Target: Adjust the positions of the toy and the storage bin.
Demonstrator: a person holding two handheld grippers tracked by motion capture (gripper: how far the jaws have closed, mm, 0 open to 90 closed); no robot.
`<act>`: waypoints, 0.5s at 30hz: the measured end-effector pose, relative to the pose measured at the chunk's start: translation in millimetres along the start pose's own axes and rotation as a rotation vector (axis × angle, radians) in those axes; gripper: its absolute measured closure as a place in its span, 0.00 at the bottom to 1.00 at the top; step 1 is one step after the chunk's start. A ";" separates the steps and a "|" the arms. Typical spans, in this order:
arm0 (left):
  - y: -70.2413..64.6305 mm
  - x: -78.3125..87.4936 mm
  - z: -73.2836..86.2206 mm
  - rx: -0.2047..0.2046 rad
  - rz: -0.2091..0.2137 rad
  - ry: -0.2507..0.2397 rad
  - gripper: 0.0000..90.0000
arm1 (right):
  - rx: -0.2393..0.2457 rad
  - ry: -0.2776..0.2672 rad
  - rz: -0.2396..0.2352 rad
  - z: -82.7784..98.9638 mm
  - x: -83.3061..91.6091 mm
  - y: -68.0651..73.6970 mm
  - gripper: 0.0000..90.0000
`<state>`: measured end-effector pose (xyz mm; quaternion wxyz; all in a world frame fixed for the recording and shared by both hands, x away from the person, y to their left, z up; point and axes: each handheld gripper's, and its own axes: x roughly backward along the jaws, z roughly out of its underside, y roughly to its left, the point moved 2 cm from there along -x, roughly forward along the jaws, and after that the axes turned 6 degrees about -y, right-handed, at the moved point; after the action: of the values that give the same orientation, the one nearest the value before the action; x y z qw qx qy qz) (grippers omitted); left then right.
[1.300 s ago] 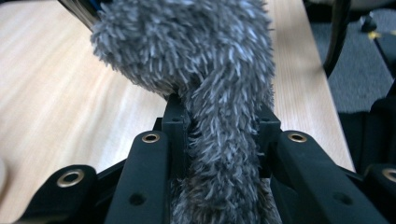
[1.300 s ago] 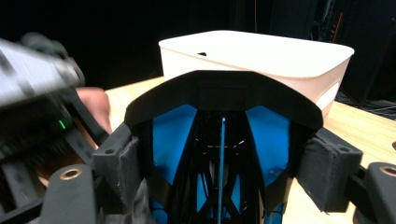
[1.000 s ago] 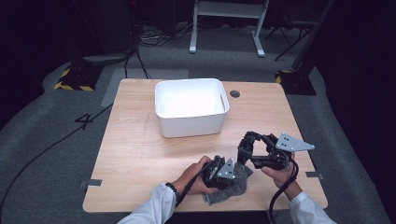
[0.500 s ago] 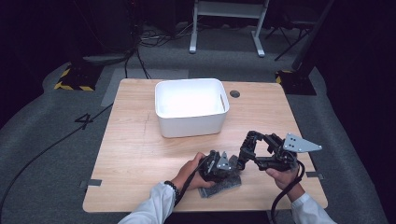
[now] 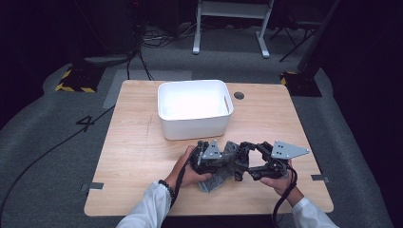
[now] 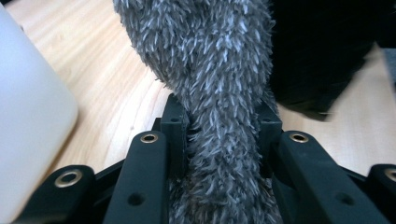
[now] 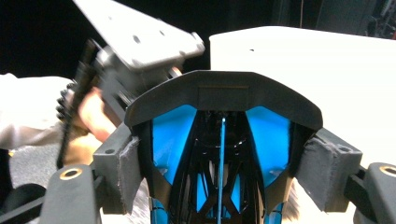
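A grey shaggy cloth [image 5: 216, 178] hangs low over the table's near edge. My left gripper [image 5: 219, 160] is shut on it; in the left gripper view the cloth [image 6: 210, 56] is bunched between the two jaws of that gripper [image 6: 224, 123]. My right gripper [image 5: 243, 164] faces it from the right, shut on a black arched frame with blue inner parts [image 7: 224, 93]. Both pads of the right gripper [image 7: 223, 172] press on that frame's sides. The cloth runs from one gripper to the other. The left gripper's grey plate [image 7: 140, 42] looms close behind the frame.
A white rectangular tub [image 5: 192, 128] stands at mid-table just beyond the grippers, its wall near the left jaw [image 6: 28, 116]. A small dark round hole [image 5: 239, 95] marks the tabletop at the back right. Bare wood [image 5: 133, 152] lies to the left.
My left gripper has risen and moved away from the person toward the tub, drawing the cloth up with it. The right gripper has stayed nearly still.
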<state>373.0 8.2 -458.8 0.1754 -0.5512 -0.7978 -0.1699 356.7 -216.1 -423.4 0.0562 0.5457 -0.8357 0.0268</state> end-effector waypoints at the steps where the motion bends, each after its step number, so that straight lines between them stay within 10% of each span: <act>1: -0.4 1.8 -0.9 -0.005 0.004 -0.007 0.74 | -0.005 0.006 0.008 1.4 0.1 -1.8 0.28; 15: -27.3 17.5 -13.2 -0.091 0.152 -0.059 0.74 | -0.034 0.014 0.139 5.6 10.9 -24.2 0.28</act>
<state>342.9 7.3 -441.1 0.1390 -0.6223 -0.7499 -0.1759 374.0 -236.4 -428.0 0.0693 0.4851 -0.8715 0.0204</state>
